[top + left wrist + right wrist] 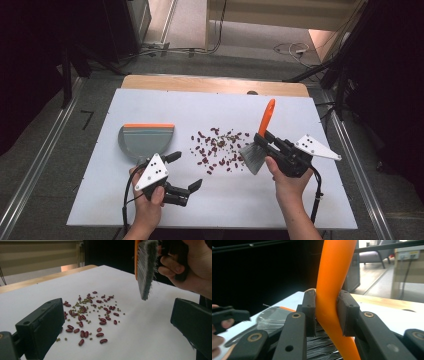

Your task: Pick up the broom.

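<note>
A white rectangular table top (pixel 150 107) carries all items. A grey plastic dustpan with an orange front edge (pixel 146 140) lies flat at the 9 o'clock side of the table centre, its orange edge facing 12 o'clock.

The right gripper (pixel 265 140) is clamped on the orange handle of a hand brush with grey bristles (pixel 256 141). The brush's long axis runs from 12 o'clock, handle tip, to 6 o'clock, bristle head. The bristles point down towards the table, just beside the 3 o'clock edge of the spill.

The left gripper (pixel 184 171) sits at 7 o'clock, jaws spread wide and empty, pointing towards 3 o'clock.

Scattered red beans and small green peas (pixel 217 148) lie at the centre, between dustpan and brush.
</note>
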Tool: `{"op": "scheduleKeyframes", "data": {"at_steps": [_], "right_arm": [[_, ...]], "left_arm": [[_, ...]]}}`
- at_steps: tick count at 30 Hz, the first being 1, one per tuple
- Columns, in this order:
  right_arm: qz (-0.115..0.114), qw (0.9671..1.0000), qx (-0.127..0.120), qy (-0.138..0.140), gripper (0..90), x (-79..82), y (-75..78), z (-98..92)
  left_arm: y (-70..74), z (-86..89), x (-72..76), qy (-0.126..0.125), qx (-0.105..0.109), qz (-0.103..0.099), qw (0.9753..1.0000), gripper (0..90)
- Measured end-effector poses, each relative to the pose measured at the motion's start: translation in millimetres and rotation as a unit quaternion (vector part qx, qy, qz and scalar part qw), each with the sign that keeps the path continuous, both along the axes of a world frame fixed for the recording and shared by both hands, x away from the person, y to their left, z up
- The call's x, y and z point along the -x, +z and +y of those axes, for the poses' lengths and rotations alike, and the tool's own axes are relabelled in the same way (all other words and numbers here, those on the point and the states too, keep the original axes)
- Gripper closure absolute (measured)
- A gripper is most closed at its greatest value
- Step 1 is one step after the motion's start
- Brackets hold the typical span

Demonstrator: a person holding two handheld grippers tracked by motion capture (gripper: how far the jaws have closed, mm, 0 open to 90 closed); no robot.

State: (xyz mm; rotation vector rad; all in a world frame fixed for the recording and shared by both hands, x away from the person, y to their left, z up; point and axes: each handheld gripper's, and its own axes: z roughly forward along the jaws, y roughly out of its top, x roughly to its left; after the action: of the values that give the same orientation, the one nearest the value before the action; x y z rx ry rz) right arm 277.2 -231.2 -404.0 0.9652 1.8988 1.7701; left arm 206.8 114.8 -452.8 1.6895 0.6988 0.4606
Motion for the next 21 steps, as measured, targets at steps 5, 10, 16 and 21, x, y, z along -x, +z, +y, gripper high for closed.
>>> {"op": "scheduleKeyframes", "data": {"at_steps": [5, 10, 16, 21], "right_arm": [[-0.003, 0.9999, 0.003, 0.013, 68.7, 8.5, -0.4, 12.7], [-0.008, 0.9997, 0.011, 0.019, 68.7, 16.4, -1.2, 25.8], [-0.008, 0.9994, 0.019, 0.027, 68.7, 21.6, -1.3, 38.8], [-0.004, 0.9993, 0.024, 0.029, 68.7, 24.7, -4.2, 48.9]], "left_arm": [[0.4, -13.6, 1.1, -0.012, -0.004, 0.005, 0.9999, 0.2], [0.6, -24.4, 1.4, -0.018, -0.001, 0.015, 0.9997, 0.2], [-0.4, -28.1, 0.4, -0.023, 0.009, 0.023, 0.9994, 0.3], [1.6, -32.6, 1.6, -0.033, 0.023, 0.031, 0.9987, 0.8]]}}
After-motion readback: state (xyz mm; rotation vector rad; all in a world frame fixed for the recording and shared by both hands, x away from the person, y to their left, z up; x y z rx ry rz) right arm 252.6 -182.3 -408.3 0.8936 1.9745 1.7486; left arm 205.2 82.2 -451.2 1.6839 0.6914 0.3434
